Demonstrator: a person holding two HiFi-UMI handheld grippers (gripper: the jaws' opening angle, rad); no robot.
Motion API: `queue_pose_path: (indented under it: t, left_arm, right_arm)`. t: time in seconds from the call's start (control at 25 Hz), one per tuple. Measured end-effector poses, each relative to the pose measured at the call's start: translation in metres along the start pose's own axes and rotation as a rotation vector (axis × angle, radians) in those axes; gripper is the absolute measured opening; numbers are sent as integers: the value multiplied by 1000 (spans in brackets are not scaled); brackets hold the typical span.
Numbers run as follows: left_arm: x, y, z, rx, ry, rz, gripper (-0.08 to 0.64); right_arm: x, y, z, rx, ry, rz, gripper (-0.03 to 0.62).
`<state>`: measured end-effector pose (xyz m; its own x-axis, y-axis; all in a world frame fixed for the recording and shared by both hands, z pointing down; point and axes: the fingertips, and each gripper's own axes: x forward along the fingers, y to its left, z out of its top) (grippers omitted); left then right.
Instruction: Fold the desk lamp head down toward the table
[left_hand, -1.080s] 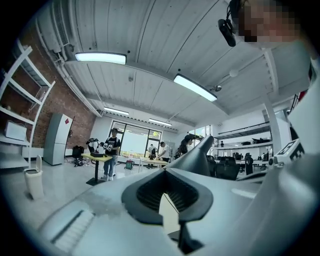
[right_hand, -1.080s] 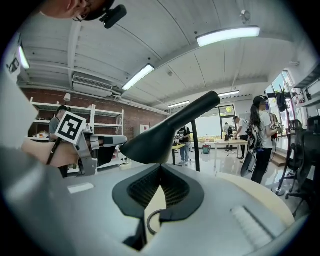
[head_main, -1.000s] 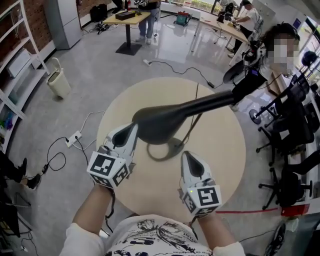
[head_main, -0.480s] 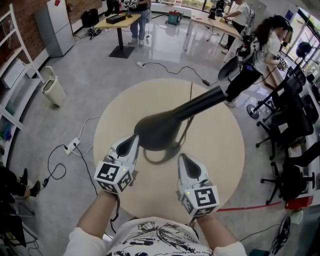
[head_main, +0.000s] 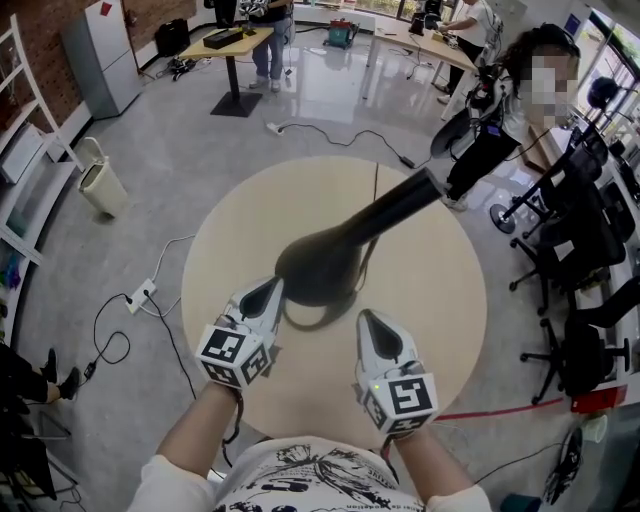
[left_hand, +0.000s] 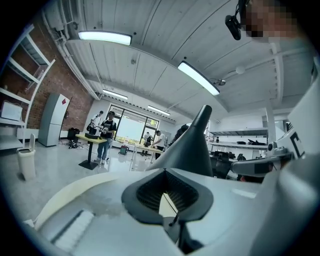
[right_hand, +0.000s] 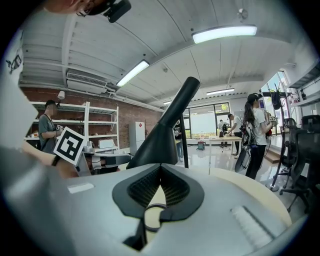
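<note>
1. The black desk lamp head (head_main: 318, 262) hangs over the middle of the round table (head_main: 440, 300), its arm (head_main: 400, 205) slanting up and away. It is not yet folded down.
2. The left gripper (head_main: 272, 289) sits just beside the head's near rim, jaws closed on nothing. The right gripper (head_main: 366, 318), likewise closed and empty, points at the base ring (head_main: 303, 324).
3. The sound approach, on this reading, is closed tips on the head's top, pressed down slowly, with the base steadied against tipping.

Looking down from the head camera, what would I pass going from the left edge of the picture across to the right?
White bin → power strip on the floor → left gripper → lamp head → right gripper → black office chairs.
</note>
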<state>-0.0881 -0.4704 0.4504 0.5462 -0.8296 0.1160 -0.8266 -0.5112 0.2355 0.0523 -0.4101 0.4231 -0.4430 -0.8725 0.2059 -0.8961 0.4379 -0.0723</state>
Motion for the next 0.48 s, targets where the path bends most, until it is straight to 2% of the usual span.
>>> queue_pose_path:
  t: [0.24, 0.48]
  left_arm:
    - [-1, 1, -1, -35, -22, -3, 6]
    - [-6, -2, 3, 16, -6, 24, 6]
  right_arm:
    - [-1, 4, -13, 7, 30, 2, 9]
    - [-3, 1, -11, 8, 25, 0, 9]
